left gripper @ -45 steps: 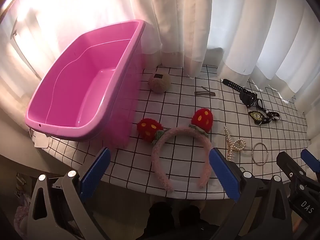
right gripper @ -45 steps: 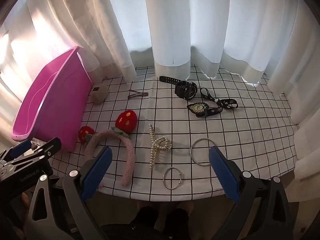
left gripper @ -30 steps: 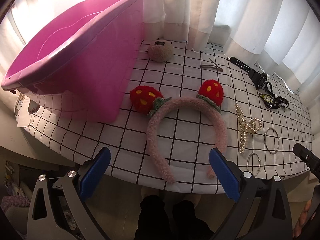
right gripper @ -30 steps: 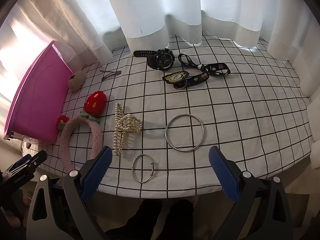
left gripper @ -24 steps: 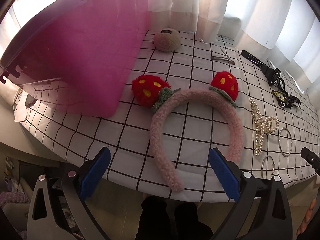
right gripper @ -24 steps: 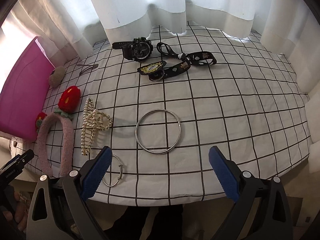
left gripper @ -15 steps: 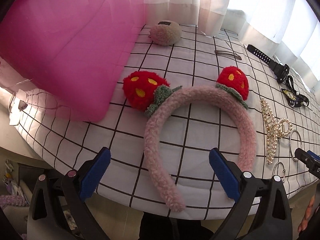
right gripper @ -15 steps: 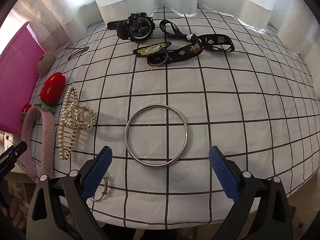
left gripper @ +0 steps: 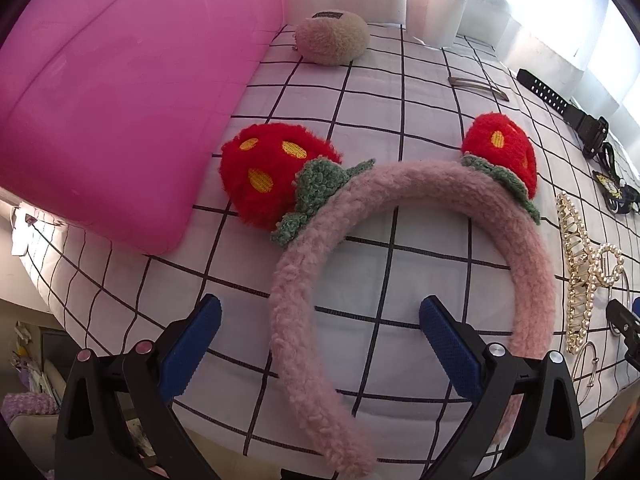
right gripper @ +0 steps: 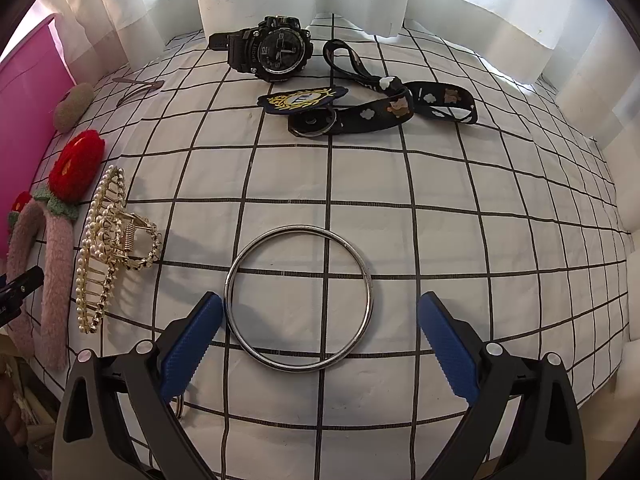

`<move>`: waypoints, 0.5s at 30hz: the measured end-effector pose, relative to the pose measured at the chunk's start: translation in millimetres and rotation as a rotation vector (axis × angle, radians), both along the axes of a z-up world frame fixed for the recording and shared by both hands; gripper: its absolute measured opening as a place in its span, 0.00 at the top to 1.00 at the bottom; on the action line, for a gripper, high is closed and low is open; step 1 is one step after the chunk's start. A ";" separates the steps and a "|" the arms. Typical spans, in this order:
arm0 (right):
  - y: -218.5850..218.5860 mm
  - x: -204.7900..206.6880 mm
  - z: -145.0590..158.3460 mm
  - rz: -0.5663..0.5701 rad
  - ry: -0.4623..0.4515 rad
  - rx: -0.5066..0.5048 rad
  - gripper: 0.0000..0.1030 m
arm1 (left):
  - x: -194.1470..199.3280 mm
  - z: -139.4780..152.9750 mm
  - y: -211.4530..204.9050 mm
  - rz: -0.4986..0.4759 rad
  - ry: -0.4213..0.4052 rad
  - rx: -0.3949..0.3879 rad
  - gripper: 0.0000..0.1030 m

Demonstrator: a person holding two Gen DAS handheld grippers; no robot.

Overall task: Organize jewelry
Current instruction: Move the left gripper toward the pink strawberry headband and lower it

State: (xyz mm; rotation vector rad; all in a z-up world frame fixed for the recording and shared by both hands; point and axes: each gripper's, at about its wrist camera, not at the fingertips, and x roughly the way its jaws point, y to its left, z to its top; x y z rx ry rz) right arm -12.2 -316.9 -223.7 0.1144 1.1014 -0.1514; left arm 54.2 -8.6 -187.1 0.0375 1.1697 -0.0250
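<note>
My left gripper (left gripper: 320, 338) is open just above the checked cloth, its blue pads either side of the left arm of a fluffy pink strawberry headband (left gripper: 400, 216). The pink bin (left gripper: 100, 100) stands close on the left. My right gripper (right gripper: 318, 338) is open, with a large silver bangle (right gripper: 298, 298) lying between its pads. A pearl hair claw (right gripper: 108, 248) lies left of the bangle; it also shows in the left wrist view (left gripper: 580, 268).
A black sport watch (right gripper: 276, 50), a badge with a black patterned strap (right gripper: 360, 106), a flat hair clip (right gripper: 138, 90) and a beige fuzzy clip (left gripper: 332, 38) lie at the back by the white curtain. A small silver bangle (left gripper: 586, 364) lies near the cloth's front edge.
Both grippers have moved forward and down toward the cloth. The headband and the large bangle now sit between the open pads and look much bigger.
</note>
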 end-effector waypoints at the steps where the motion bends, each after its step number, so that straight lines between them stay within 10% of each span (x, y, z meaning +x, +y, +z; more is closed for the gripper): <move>1: 0.1 0.0 -0.5 0.002 -0.008 -0.002 0.08 | 0.7 -0.5 0.0 0.002 -0.004 -0.003 0.05; 15: 5.2 -9.7 -0.4 0.033 -0.021 -0.021 0.09 | -2.9 -3.4 -2.5 0.020 -0.010 -0.032 0.05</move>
